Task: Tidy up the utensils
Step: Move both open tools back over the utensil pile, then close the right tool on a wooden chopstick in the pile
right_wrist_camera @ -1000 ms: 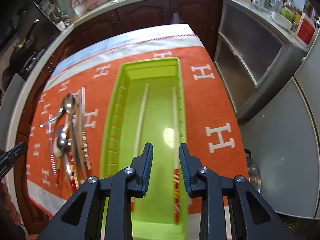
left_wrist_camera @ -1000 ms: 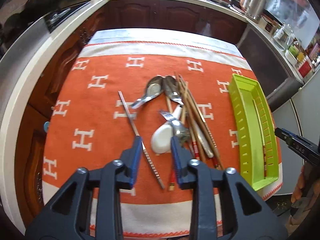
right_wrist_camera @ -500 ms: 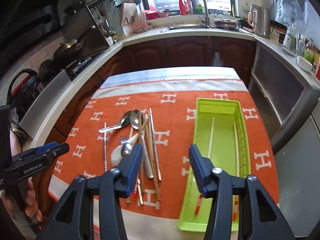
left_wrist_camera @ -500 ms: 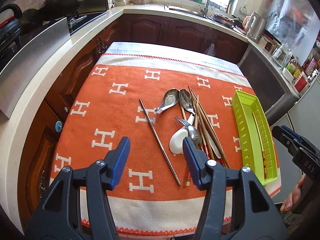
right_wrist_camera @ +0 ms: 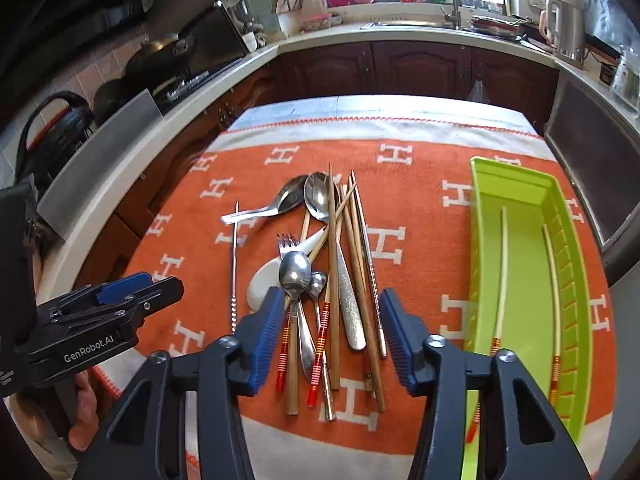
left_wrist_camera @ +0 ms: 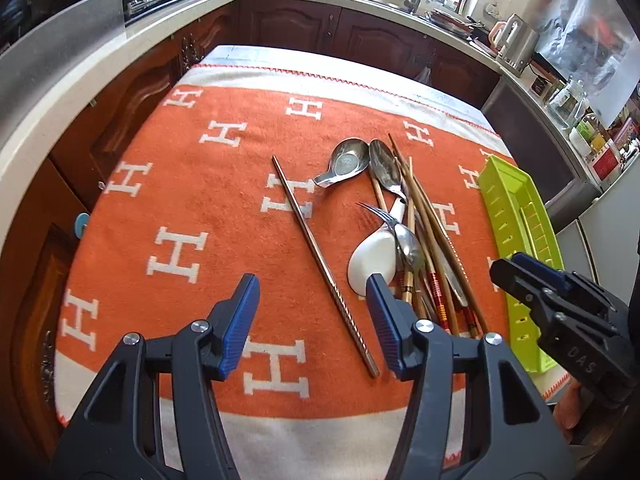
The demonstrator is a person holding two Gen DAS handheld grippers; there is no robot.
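I have my left gripper (left_wrist_camera: 310, 312) spread wide and empty above a lone metal chopstick (left_wrist_camera: 322, 262) on the orange cloth (left_wrist_camera: 192, 184). My right gripper (right_wrist_camera: 327, 330) is closing, still empty, over the utensil pile (right_wrist_camera: 332, 280). Beside the pile, the green tray (right_wrist_camera: 528, 264) holds two pale chopsticks (right_wrist_camera: 504, 264).

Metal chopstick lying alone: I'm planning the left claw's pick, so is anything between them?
Nothing visible does. The metal chopstick lies by itself on the orange cloth, apart from the utensil pile, and the open left claw frames it.
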